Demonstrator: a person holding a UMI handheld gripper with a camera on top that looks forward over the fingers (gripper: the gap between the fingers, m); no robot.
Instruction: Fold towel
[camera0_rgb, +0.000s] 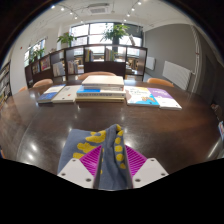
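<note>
Your gripper (103, 158) is clenched on the towel (106, 150): both fingers press a bunched fold of grey cloth with yellow spots, and the magenta pads (87, 160) show on either side of it. The cloth rises between the fingers and hides their tips, so you cannot see how deep the bite goes. You seem to hold it by an edge or corner, lifted clear of the table (60, 120); that is how you would carry one side over to meet the other, so you are probably mid-fold or only starting. How much of the towel hangs below the fingers is hidden.

Beyond the fingers the dark table runs bare up to its far edge. There lie books (102, 94) and open sheets in a row, well apart from the towel, so you have room to lay it flat on the near half. Chairs (100, 76) stand behind that far edge, with windows and plants past them.

Keep your grip until the cloth rests on the table, or the fold may slip.
</note>
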